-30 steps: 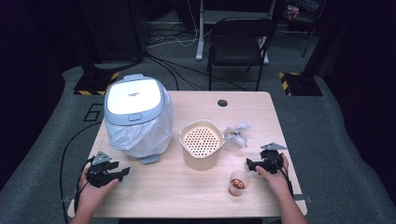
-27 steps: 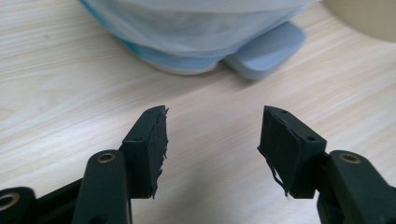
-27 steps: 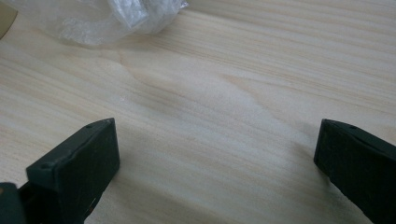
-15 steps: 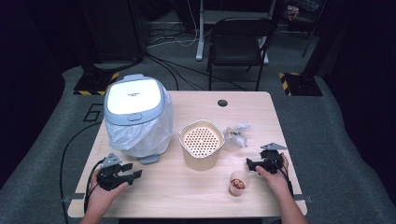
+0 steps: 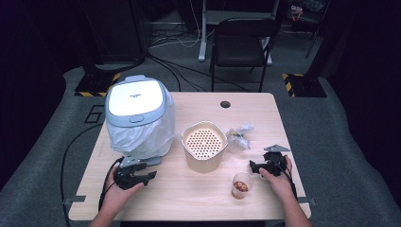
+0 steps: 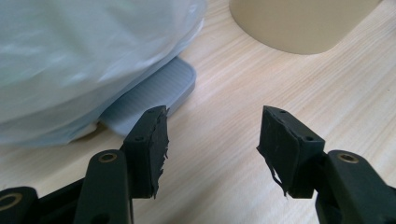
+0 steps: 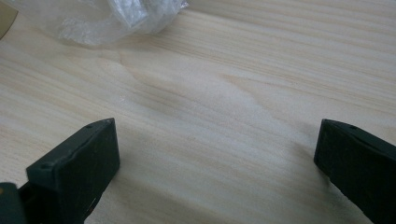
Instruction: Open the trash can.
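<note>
A white-lidded pale blue bin (image 5: 137, 116) wrapped in a clear plastic bag stands at the table's left. Its grey-blue foot pedal (image 6: 159, 88) sticks out at the base. My left gripper (image 5: 155, 168) lies on the table just in front of that pedal, pointing right. Its jaws have just been opening, with nothing between them (image 6: 212, 140). A beige pot with a perforated insert (image 5: 204, 144) sits mid-table. My right gripper (image 5: 253, 167) rests at the right, open over bare wood (image 7: 217, 154). A small clear cup of brown pieces (image 5: 241, 185) stands just left of and nearer than it.
A crumpled clear plastic wrapper (image 5: 239, 137) lies between the pot and the right gripper, also ahead of the right jaws (image 7: 107, 16). The beige pot's wall (image 6: 299, 23) rises beyond the left jaws. A round cable hole (image 5: 225, 104) sits near the far edge; a chair (image 5: 241, 42) stands behind the table.
My left hand and gripper have slid to the right along the table's near side, up to the base of the bin. The right gripper has kept still.
</note>
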`<state>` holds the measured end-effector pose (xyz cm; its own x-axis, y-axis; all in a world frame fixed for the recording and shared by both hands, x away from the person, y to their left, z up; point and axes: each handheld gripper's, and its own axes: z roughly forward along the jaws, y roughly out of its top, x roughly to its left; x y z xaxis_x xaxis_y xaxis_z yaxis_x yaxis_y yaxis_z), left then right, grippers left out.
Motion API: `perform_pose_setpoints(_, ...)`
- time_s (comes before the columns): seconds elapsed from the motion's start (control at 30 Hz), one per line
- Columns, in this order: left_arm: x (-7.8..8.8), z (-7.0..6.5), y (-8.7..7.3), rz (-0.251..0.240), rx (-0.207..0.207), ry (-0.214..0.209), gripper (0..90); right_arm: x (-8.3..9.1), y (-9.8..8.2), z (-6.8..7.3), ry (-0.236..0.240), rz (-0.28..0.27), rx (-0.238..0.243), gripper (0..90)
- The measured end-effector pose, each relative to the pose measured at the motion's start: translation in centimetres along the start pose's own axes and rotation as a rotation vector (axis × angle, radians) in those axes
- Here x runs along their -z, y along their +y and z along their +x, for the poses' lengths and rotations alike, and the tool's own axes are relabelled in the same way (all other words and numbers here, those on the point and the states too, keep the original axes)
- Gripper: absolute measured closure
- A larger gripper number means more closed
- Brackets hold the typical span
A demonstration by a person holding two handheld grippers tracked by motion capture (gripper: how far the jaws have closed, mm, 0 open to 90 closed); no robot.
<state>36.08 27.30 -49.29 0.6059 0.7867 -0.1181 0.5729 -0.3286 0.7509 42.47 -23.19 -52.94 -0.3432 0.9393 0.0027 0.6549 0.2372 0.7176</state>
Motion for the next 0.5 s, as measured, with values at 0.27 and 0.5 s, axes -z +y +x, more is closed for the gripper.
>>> perform_pose_setpoints(0.27,-1.1,-0.3,1.0,-0.039,-0.101,0.072,41.4,0.0,0.0,0.0,0.001,0.001,0.0,0.0)
perform_pose_setpoints(0.5,-2.2,-0.5,1.1,-0.029,-0.124,0.107,41.5,0.0,0.0,0.0,0.002,0.0,0.001,0.0)
